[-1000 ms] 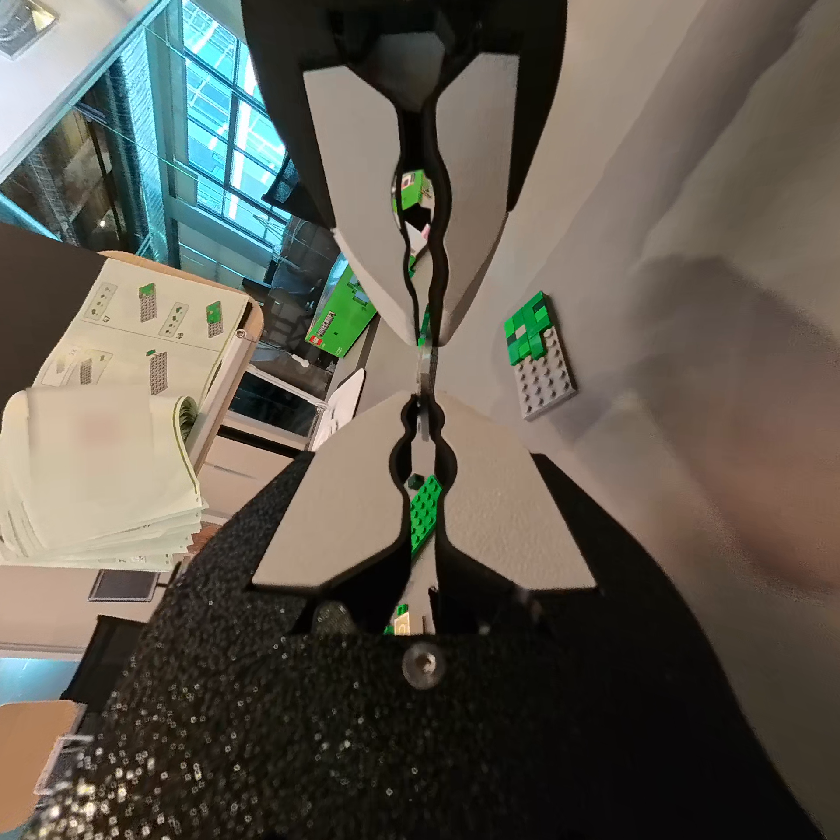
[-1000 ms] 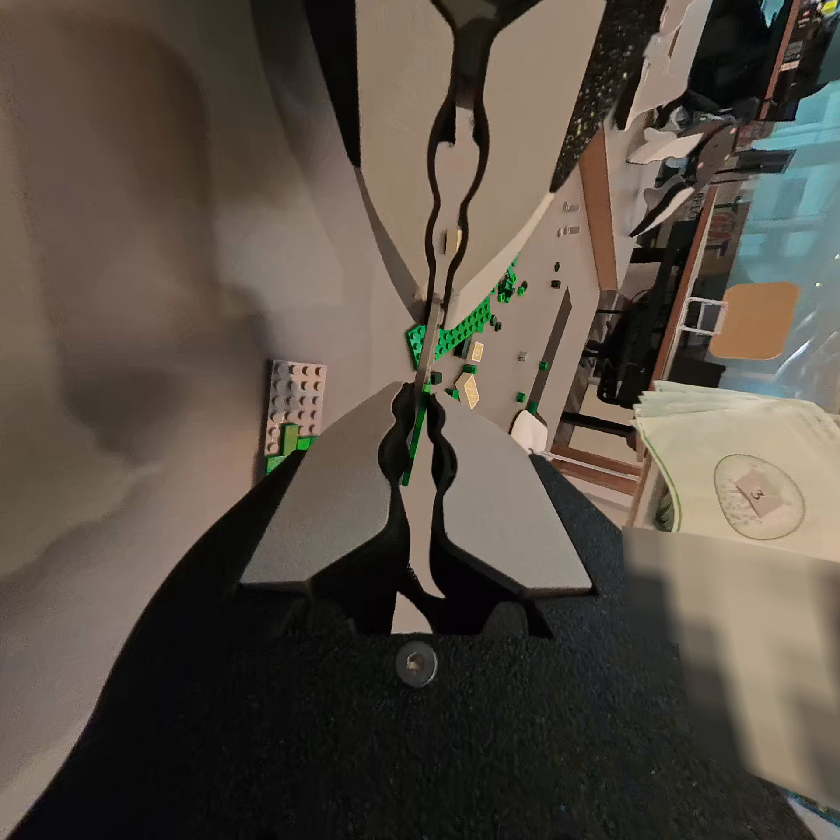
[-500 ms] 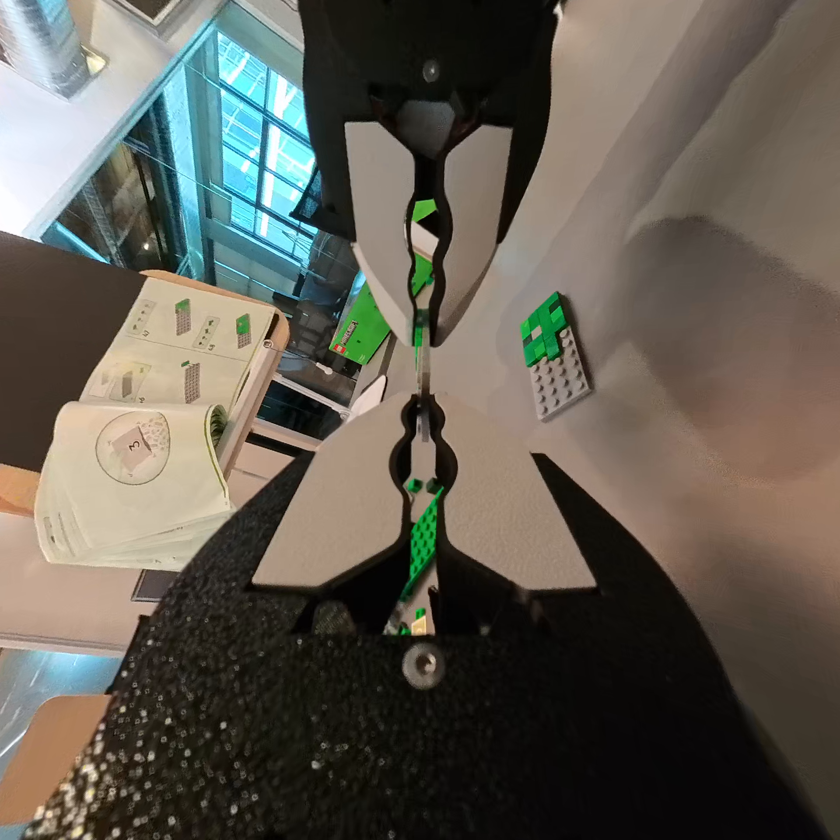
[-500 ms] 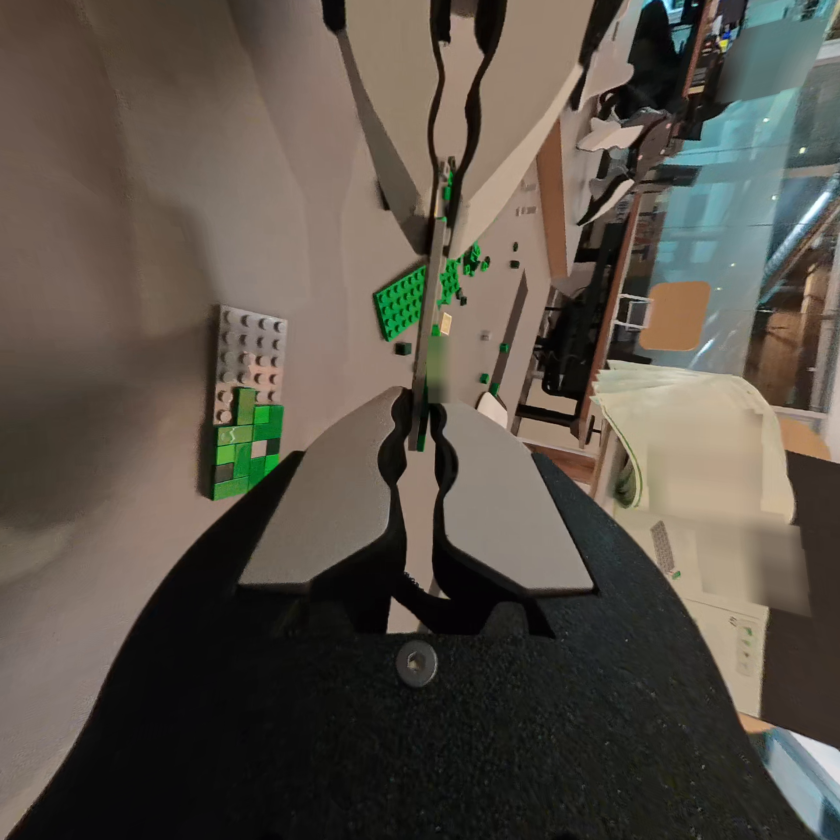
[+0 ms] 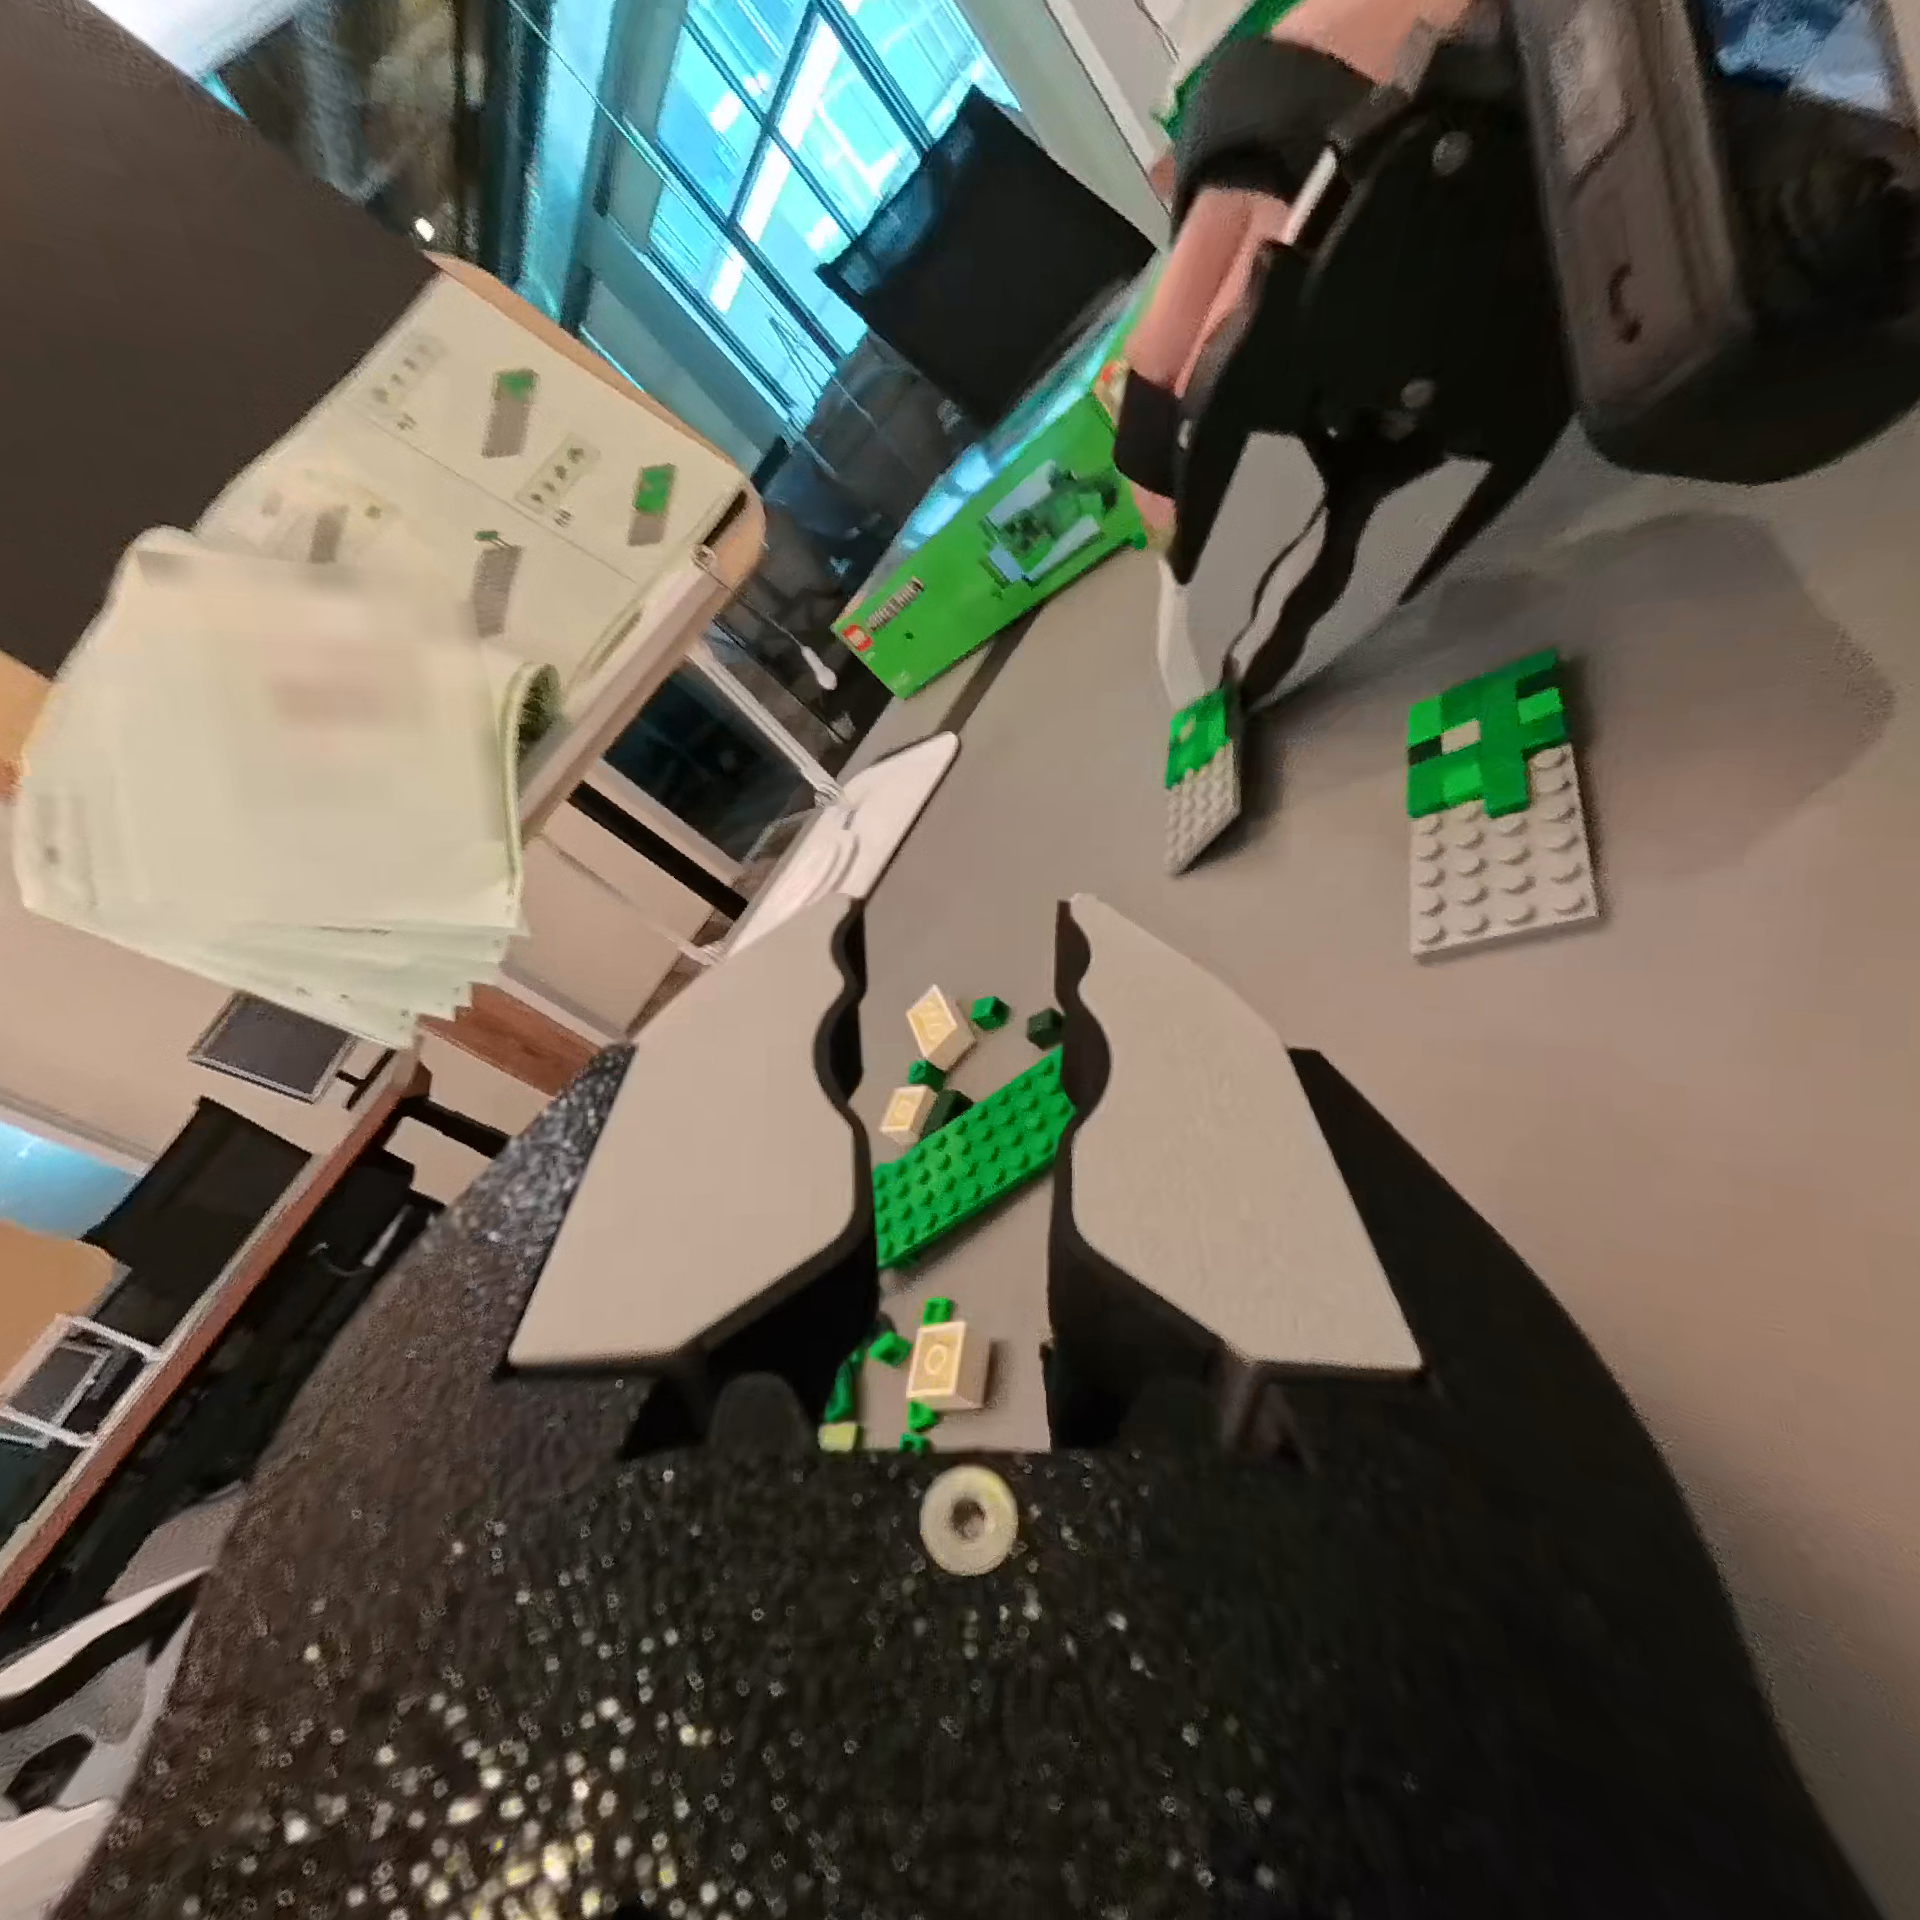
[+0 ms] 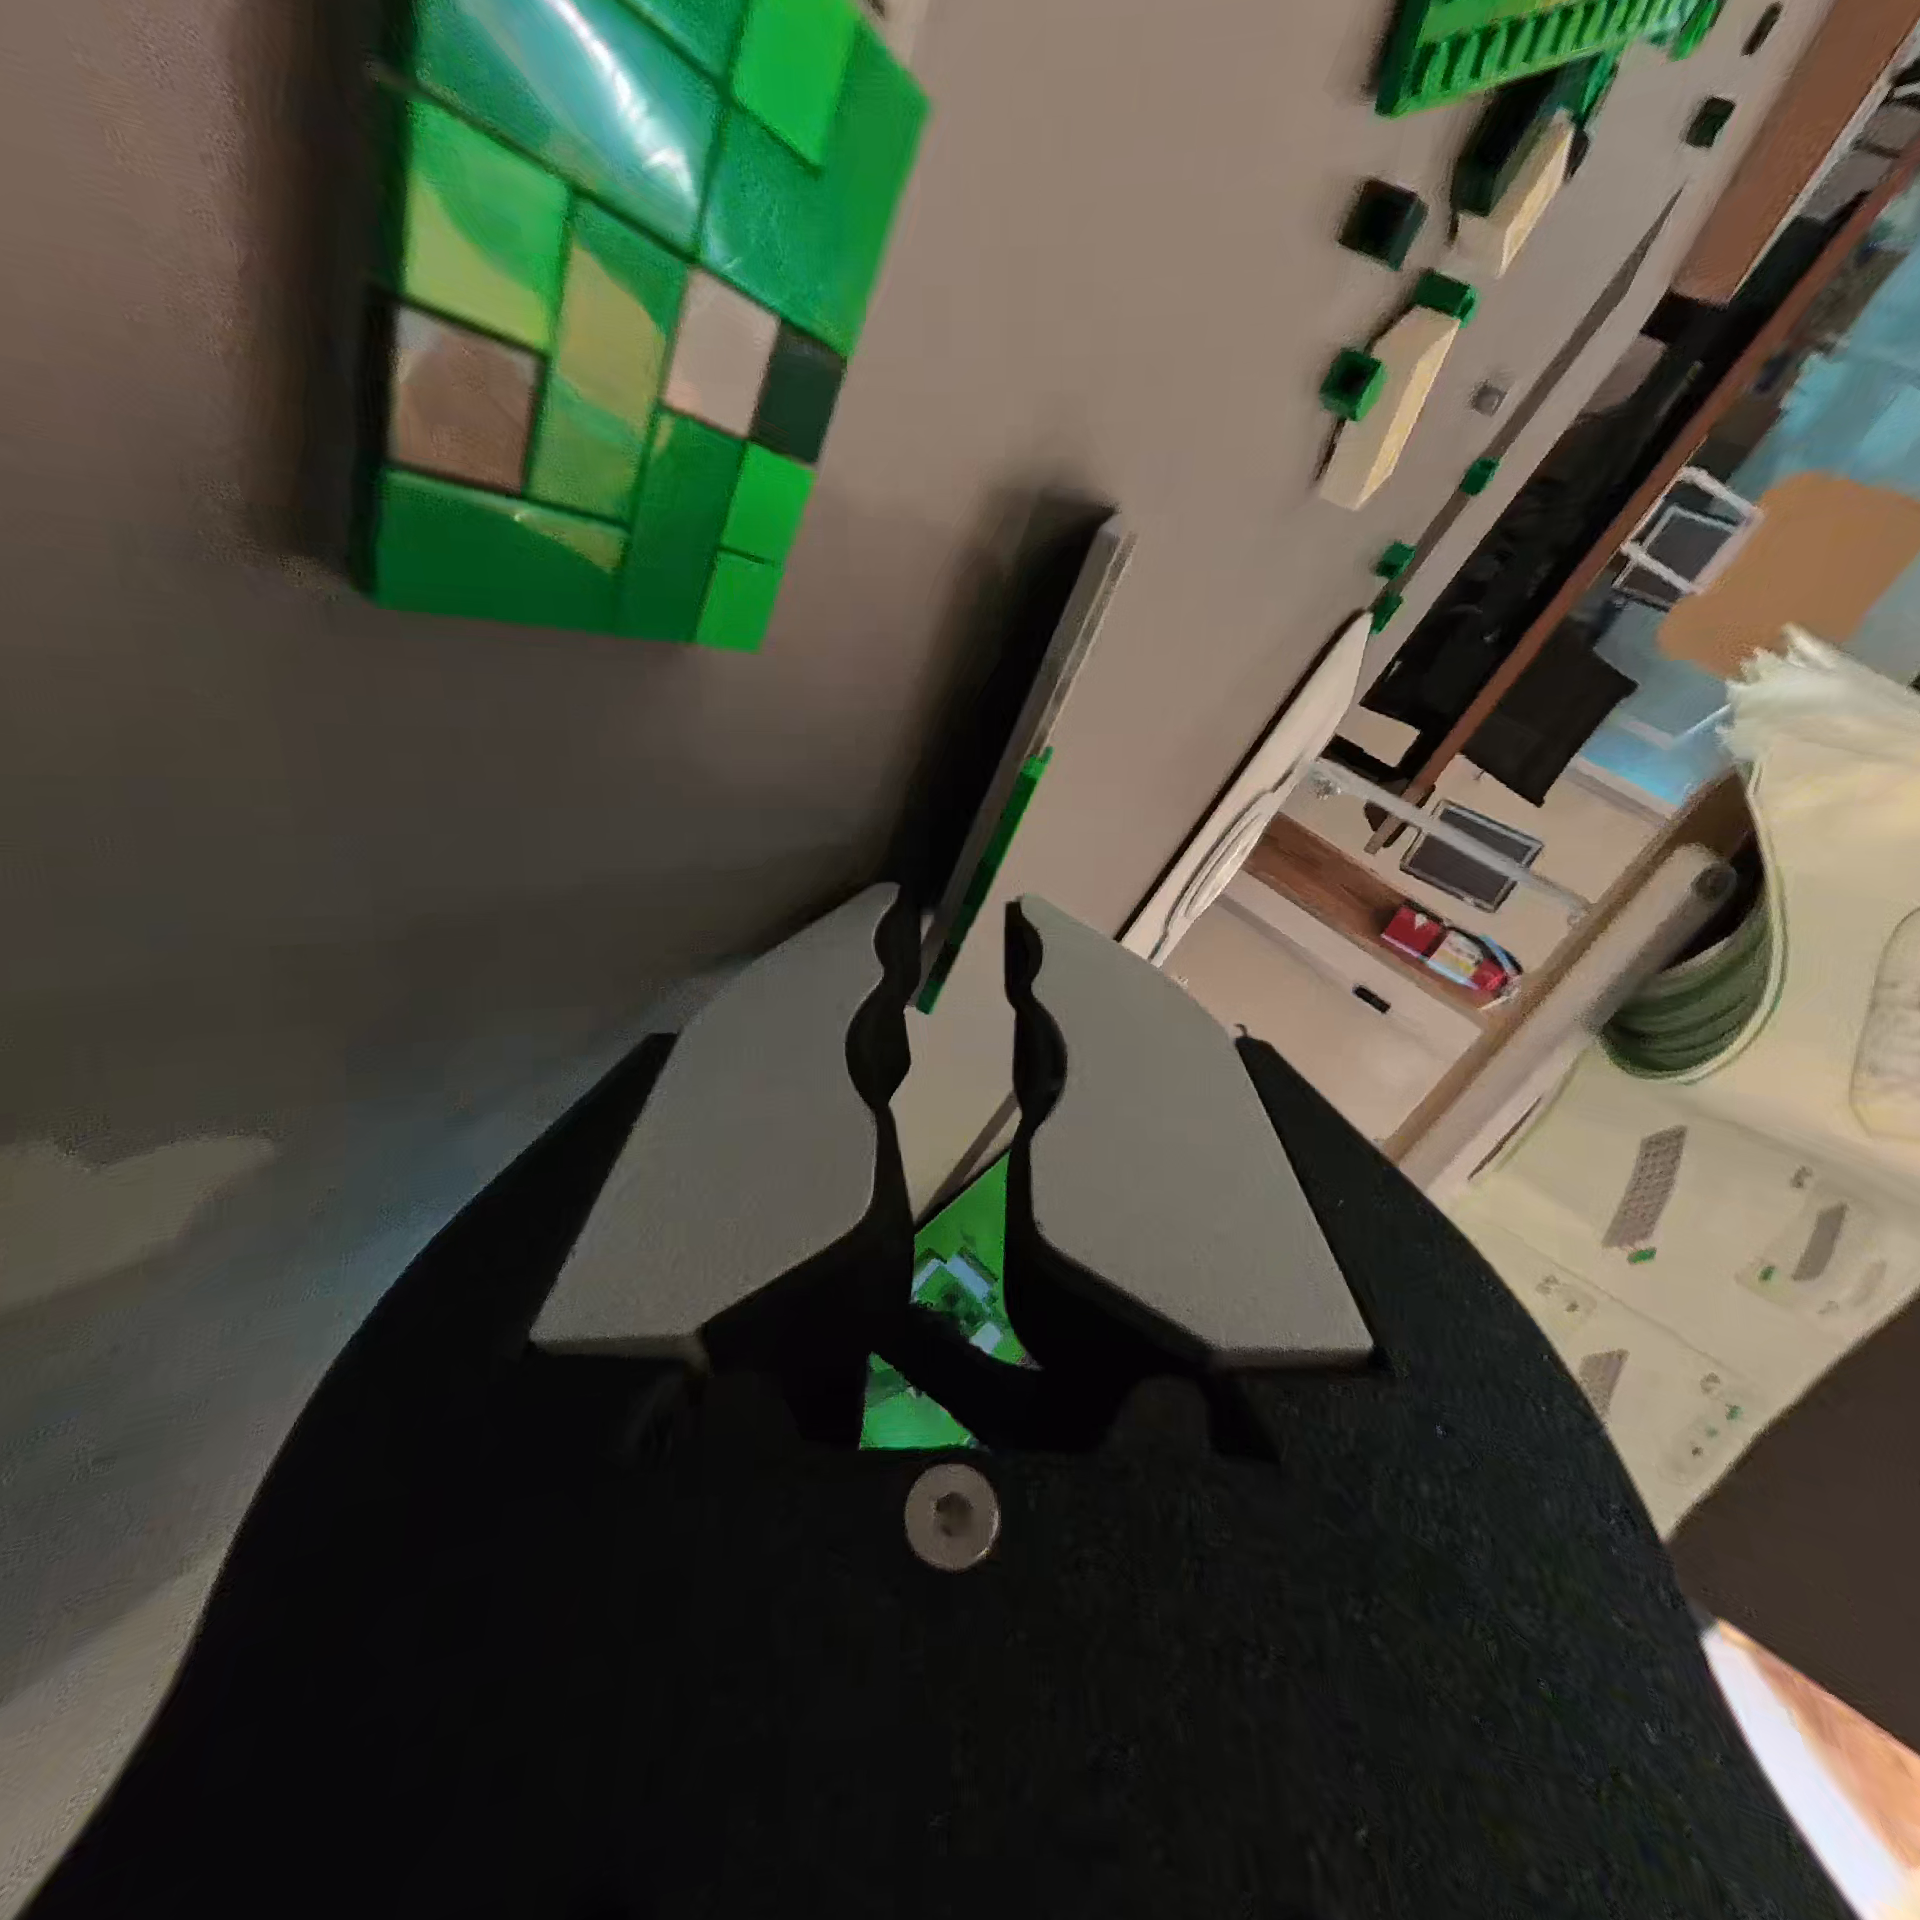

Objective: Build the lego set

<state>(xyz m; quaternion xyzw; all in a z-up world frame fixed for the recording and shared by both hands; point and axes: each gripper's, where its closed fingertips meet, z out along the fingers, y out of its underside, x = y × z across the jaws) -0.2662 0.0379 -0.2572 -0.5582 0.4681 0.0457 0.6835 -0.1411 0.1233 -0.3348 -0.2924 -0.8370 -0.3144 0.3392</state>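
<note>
My left gripper (image 5: 961, 925) is open and empty, low over the grey table. Between its fingers lie a long green plate (image 5: 977, 1164), tan tiles (image 5: 940, 1023) and small green pieces. My right gripper (image 5: 1236, 665) is farther off, tips down on a narrow grey plate with green tiles (image 5: 1200, 779). In the right wrist view my right gripper (image 6: 956, 914) has its jaws slightly apart, and that plate (image 6: 1023, 748) stands edge-on between the tips, against the left finger. A wider grey plate with green tiles (image 5: 1496, 821) lies flat beside it and also shows in the right wrist view (image 6: 603, 343).
A green set box (image 5: 987, 592) lies at the back of the table. An open instruction booklet (image 5: 312, 675) hangs over a stand at the left. Loose tan and green pieces (image 6: 1392, 416) lie beyond the right gripper. The table's wooden edge (image 6: 1714, 312) runs along the right.
Both grippers were shut on the narrow plate, held in the air. My left gripper let go, opened and drew back over the loose pieces. My right gripper lowered the plate to the table and its jaws parted.
</note>
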